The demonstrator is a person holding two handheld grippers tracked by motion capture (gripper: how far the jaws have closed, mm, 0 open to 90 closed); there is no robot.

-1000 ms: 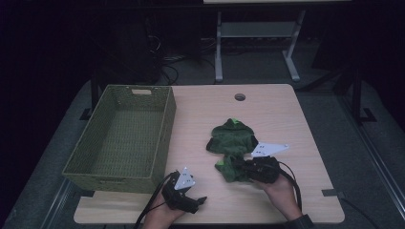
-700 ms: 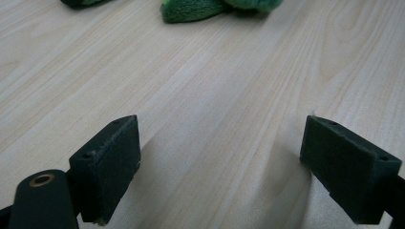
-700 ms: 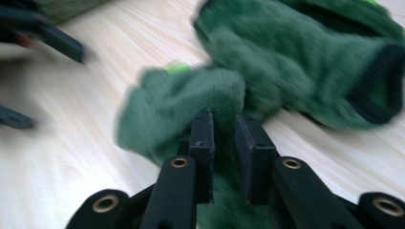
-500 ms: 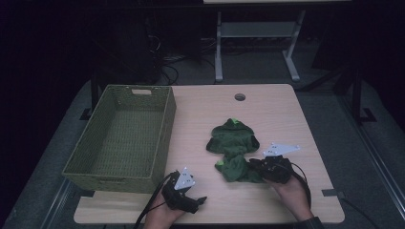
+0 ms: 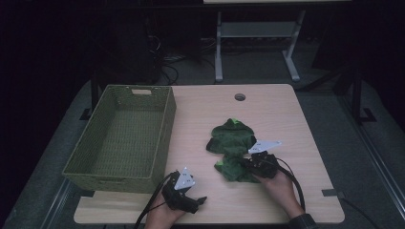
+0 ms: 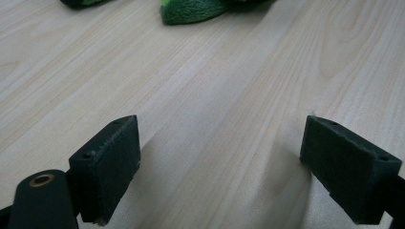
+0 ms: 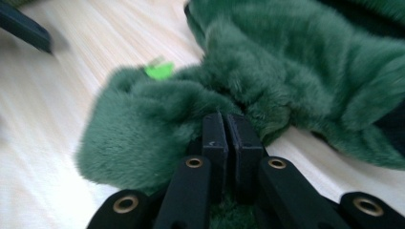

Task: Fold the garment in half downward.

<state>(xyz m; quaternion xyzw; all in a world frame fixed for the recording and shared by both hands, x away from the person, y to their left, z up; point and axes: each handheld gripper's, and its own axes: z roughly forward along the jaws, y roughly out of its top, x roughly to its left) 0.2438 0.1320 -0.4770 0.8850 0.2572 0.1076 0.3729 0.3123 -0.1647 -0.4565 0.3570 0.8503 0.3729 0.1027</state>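
Dark room, pale wood table (image 5: 286, 119); right gripper (image 7: 228, 136) closing, seemingly pinching green fur (image 7: 296, 71); left gripper (image 6: 222, 167) gapes over bare wood beside basket (image 5: 95, 171).

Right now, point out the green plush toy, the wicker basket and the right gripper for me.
green plush toy (image 5: 231, 138): high view, on its upper body.
wicker basket (image 5: 165, 131): high view, on its right wall.
right gripper (image 7: 225, 129): right gripper view, between the tips of its closed jaws.
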